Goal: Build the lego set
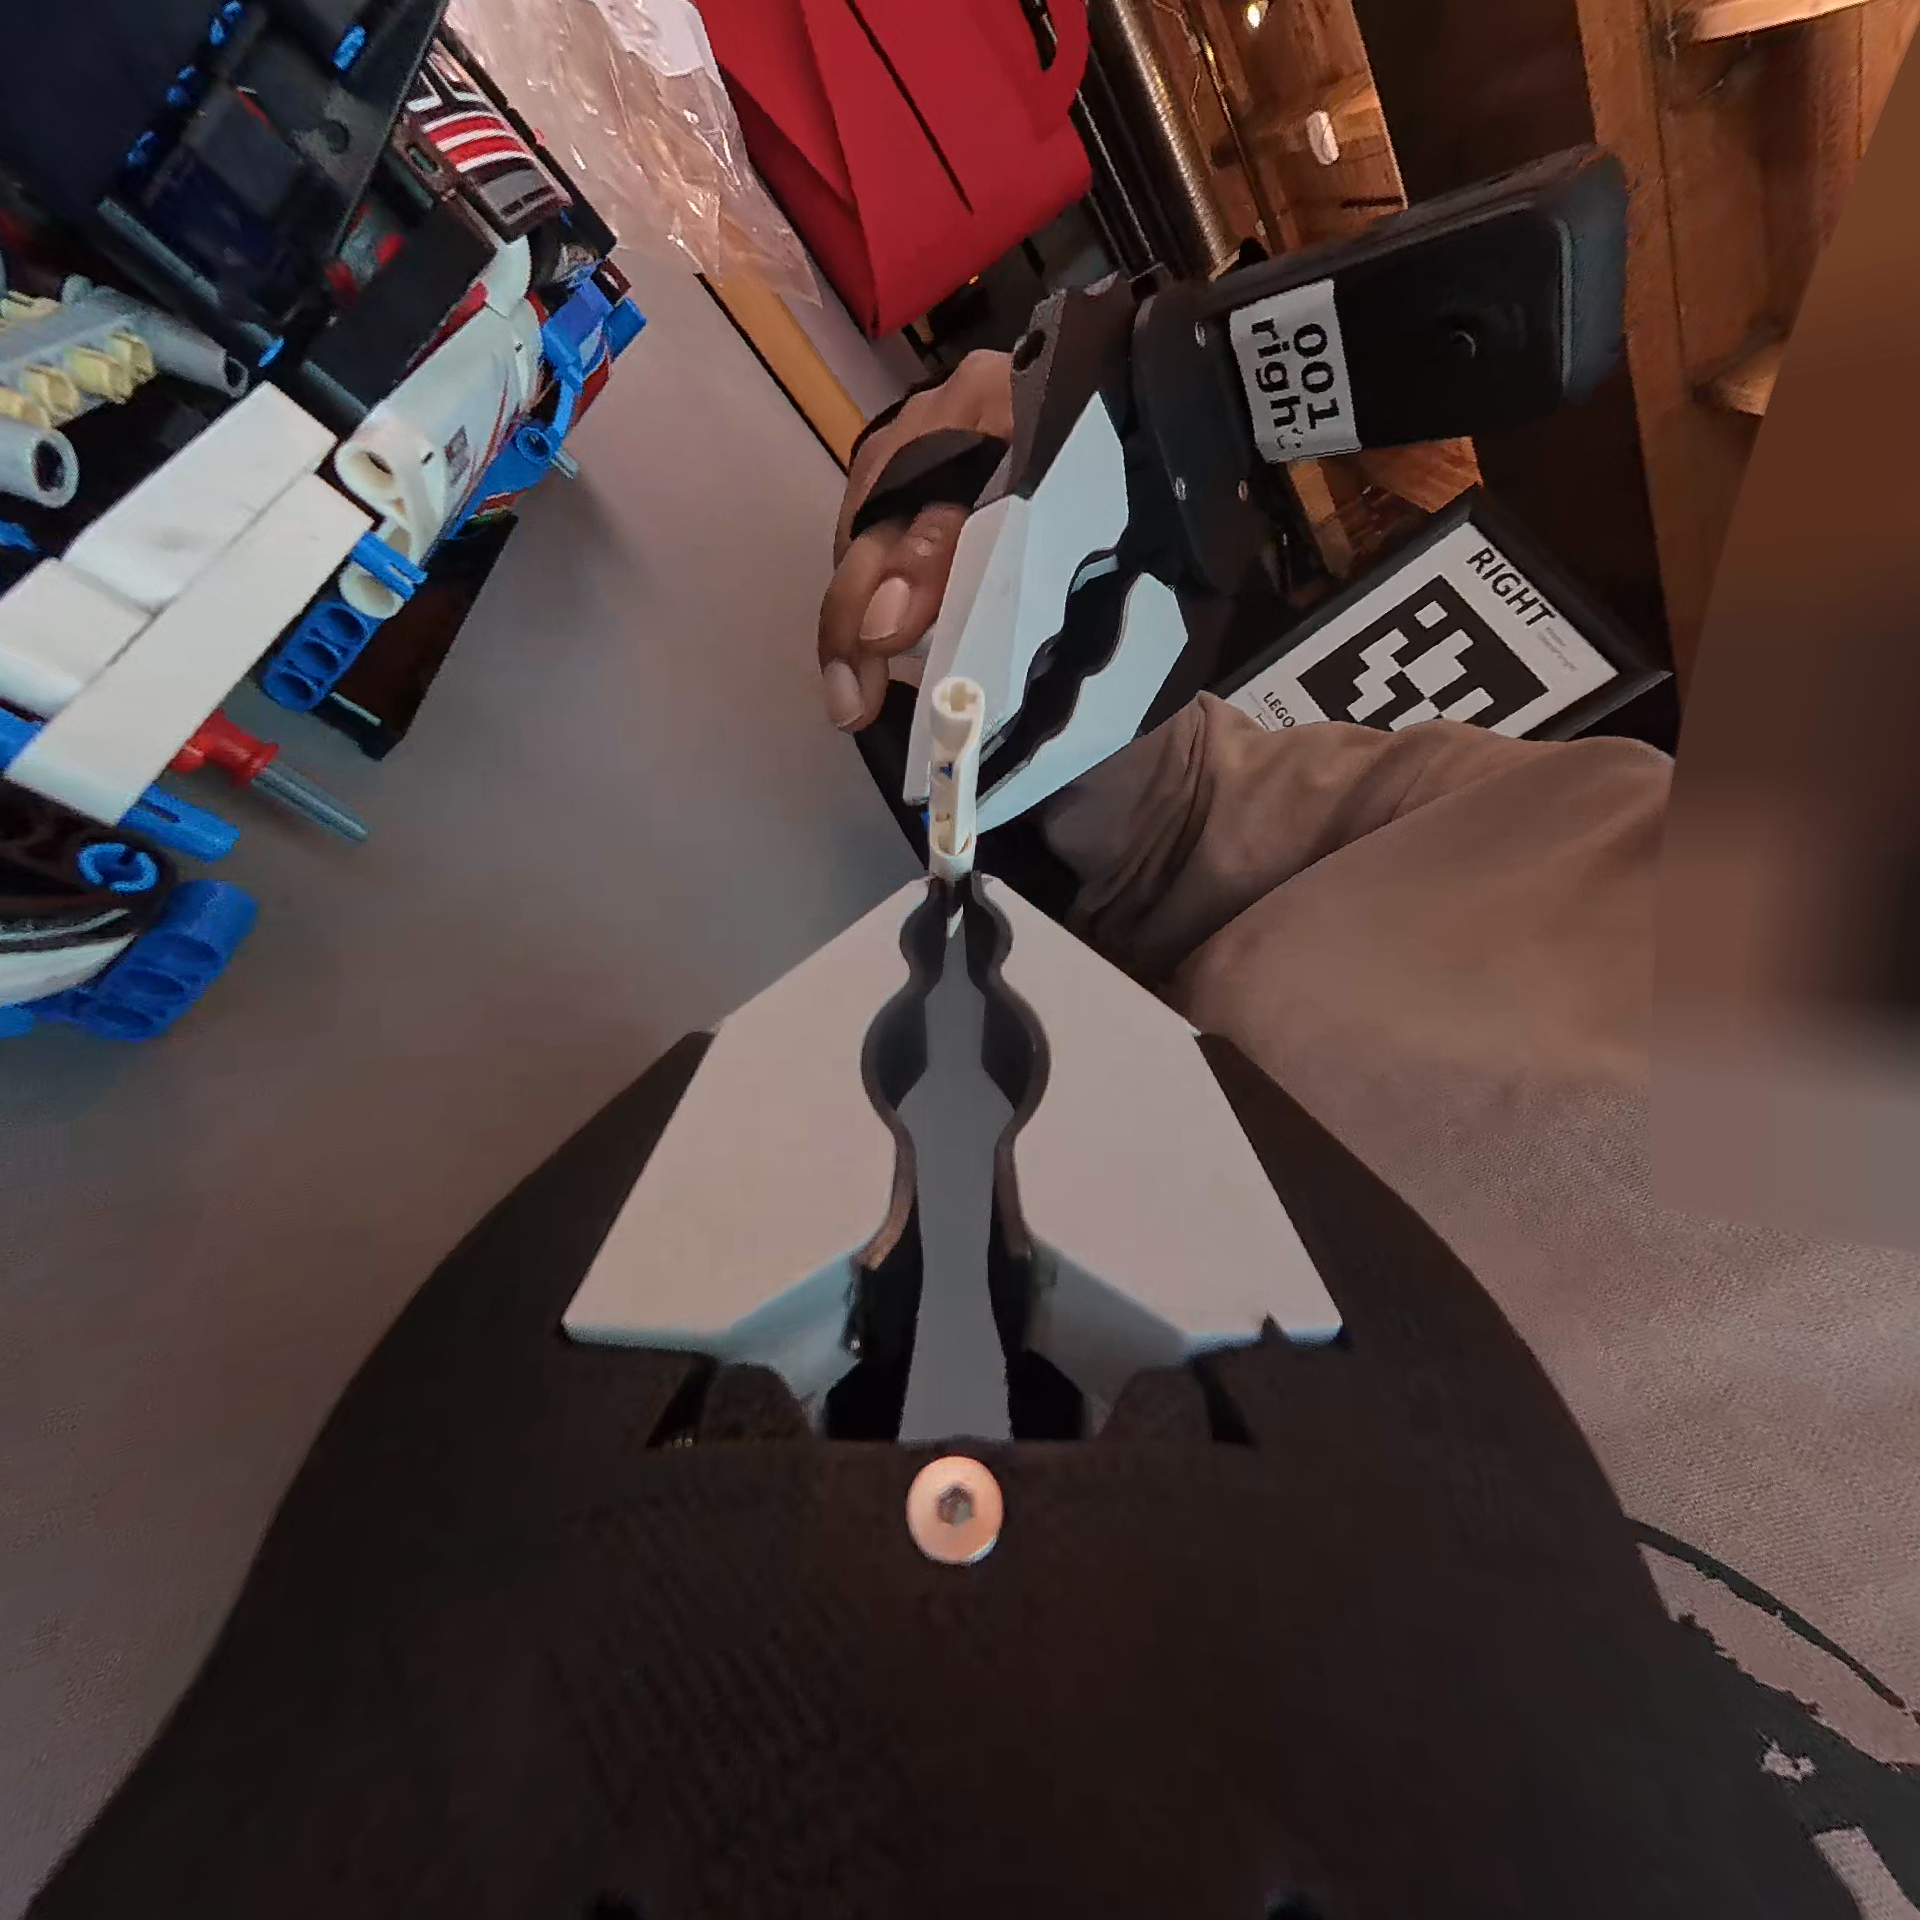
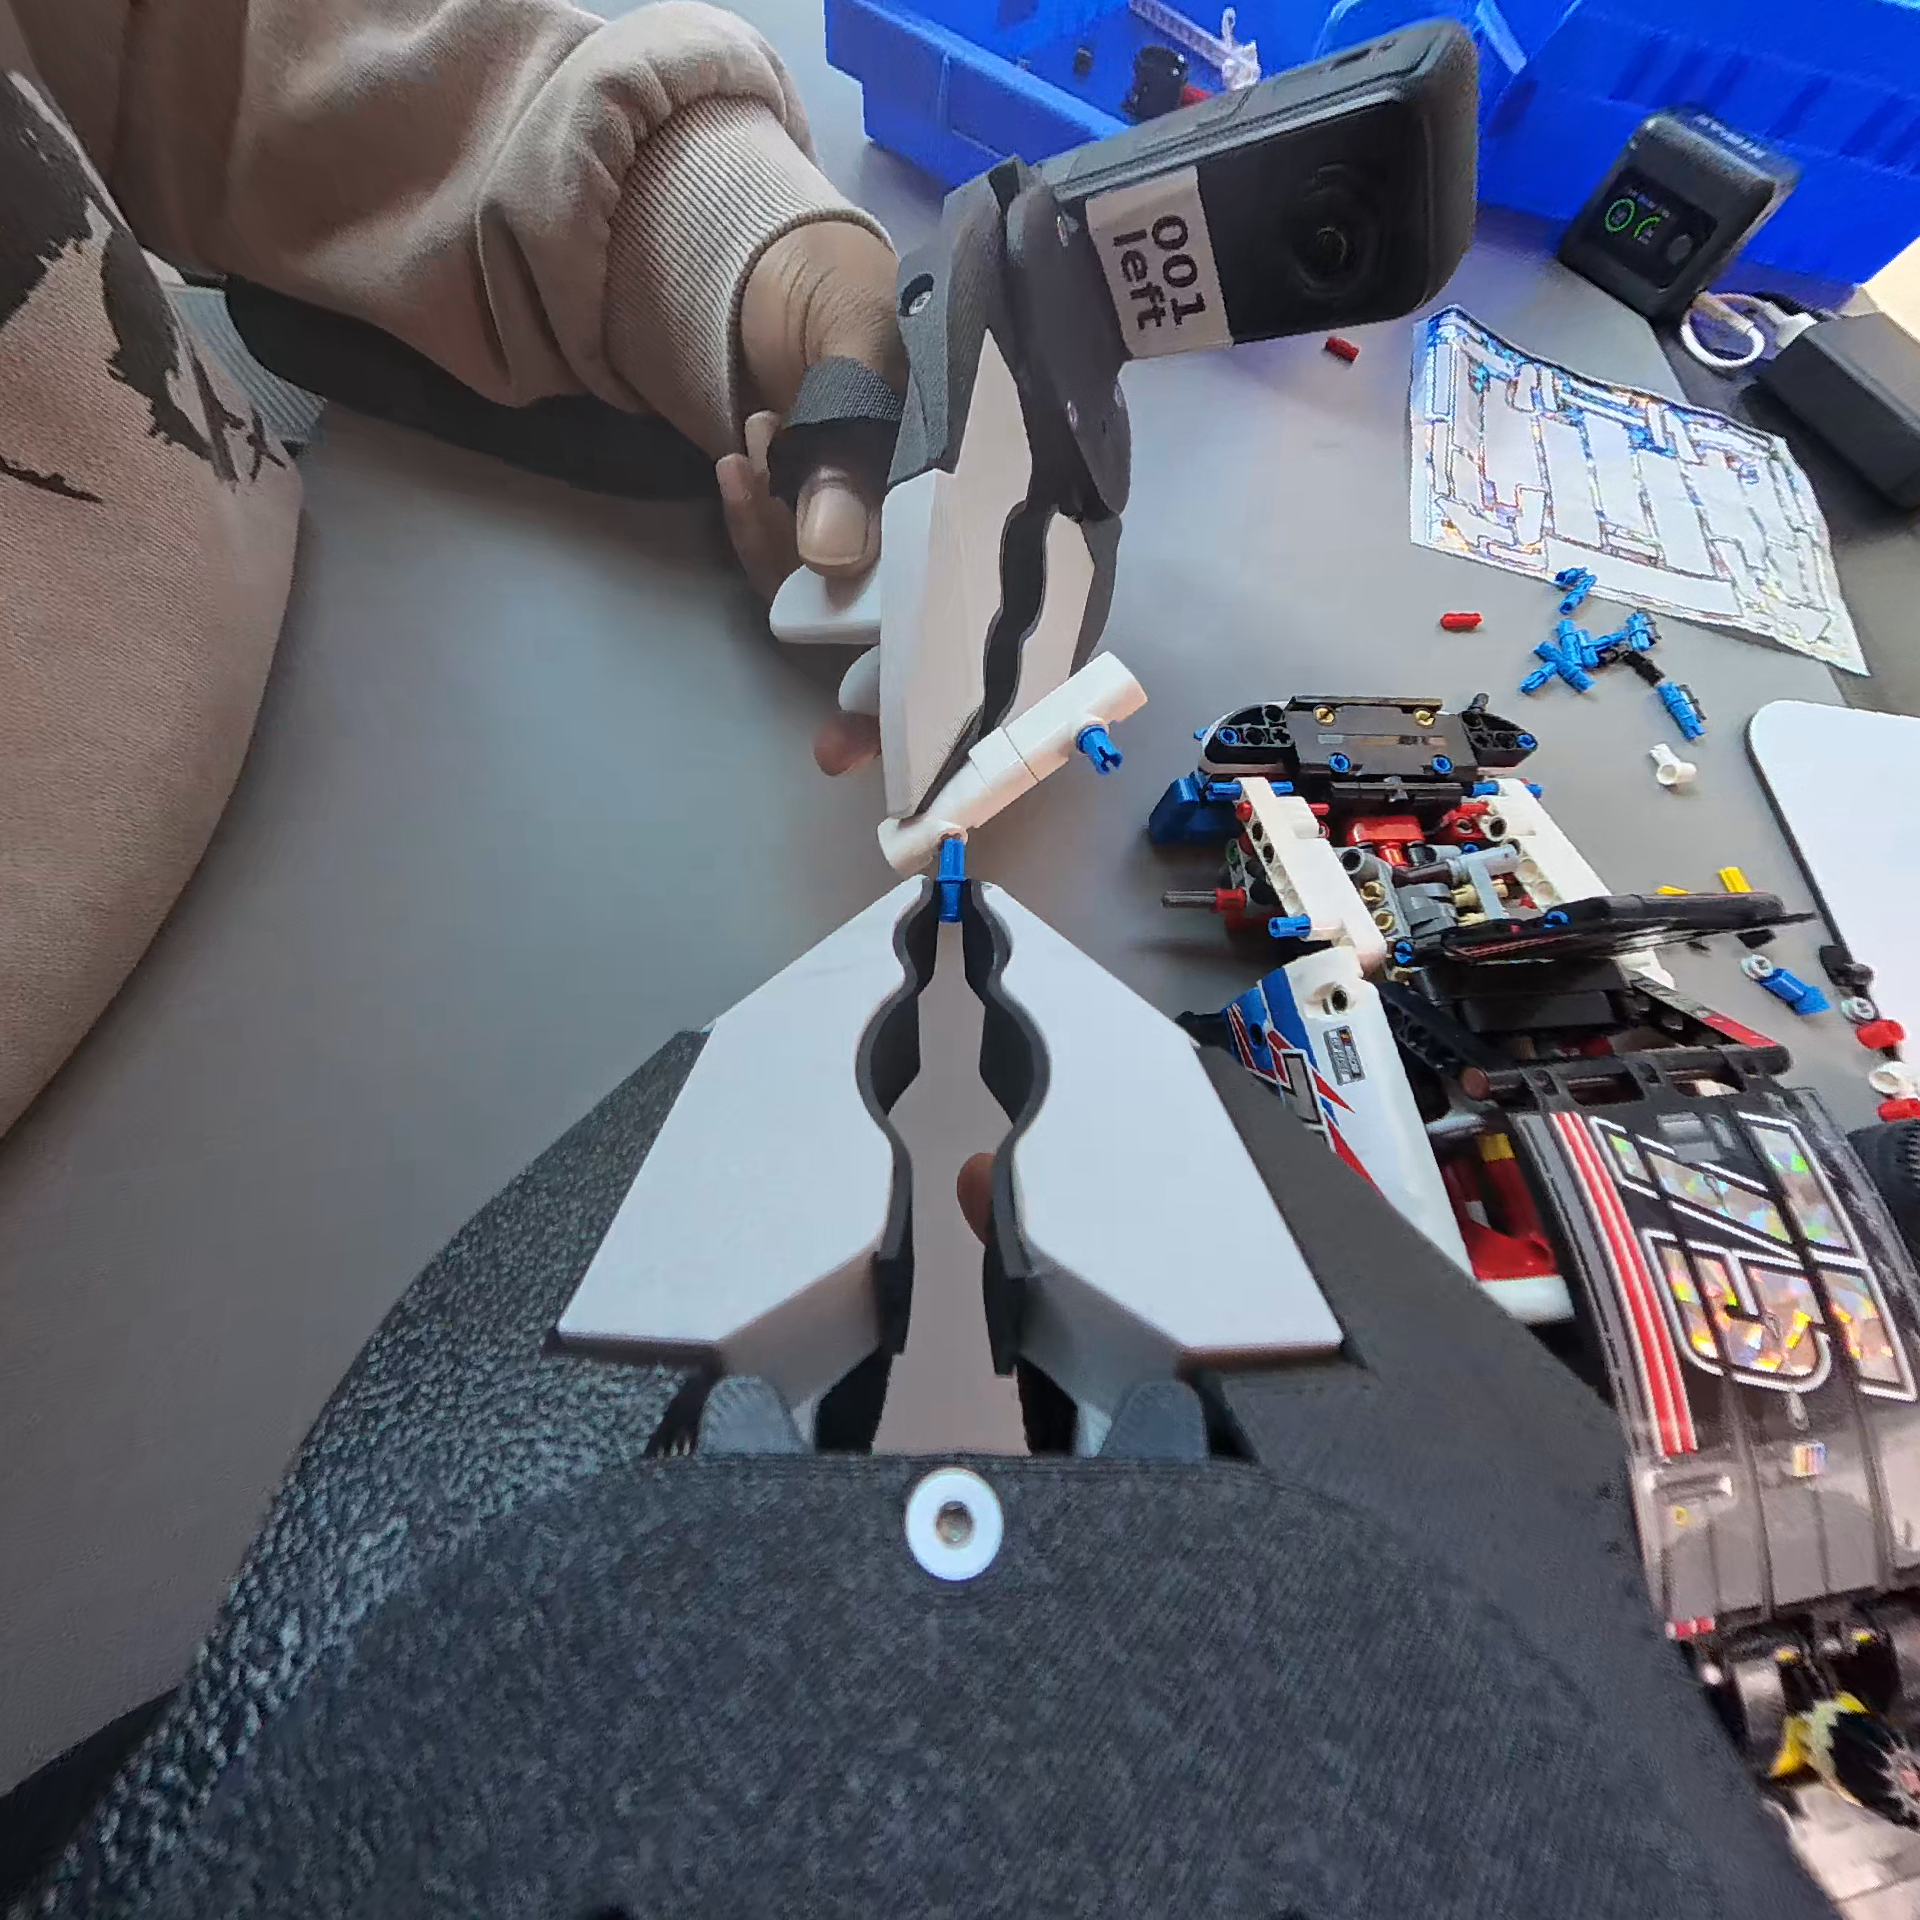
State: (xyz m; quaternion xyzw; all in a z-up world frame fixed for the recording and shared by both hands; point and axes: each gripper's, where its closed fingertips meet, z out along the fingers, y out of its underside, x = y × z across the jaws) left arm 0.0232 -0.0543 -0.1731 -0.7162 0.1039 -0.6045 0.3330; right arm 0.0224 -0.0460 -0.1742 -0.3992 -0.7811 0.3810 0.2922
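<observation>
While clamped by its tips on the slim white lego beam assembly (image 1: 953,781), left gripper (image 1: 951,881) held above the grey table (image 1: 623,831) (well right of the half-built white, blue and black lego car (image 2: 1475,997)). Right gripper (image 2: 950,883) pinched on a small blue lego pin (image 2: 949,878), its top touching the beam's lower end. Second blue pin (image 2: 1408,744) projecting from the beam's side.

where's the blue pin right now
In the right wrist view, the blue pin is pinched in the right gripper, its top touching the white beam held by the left gripper.
</observation>
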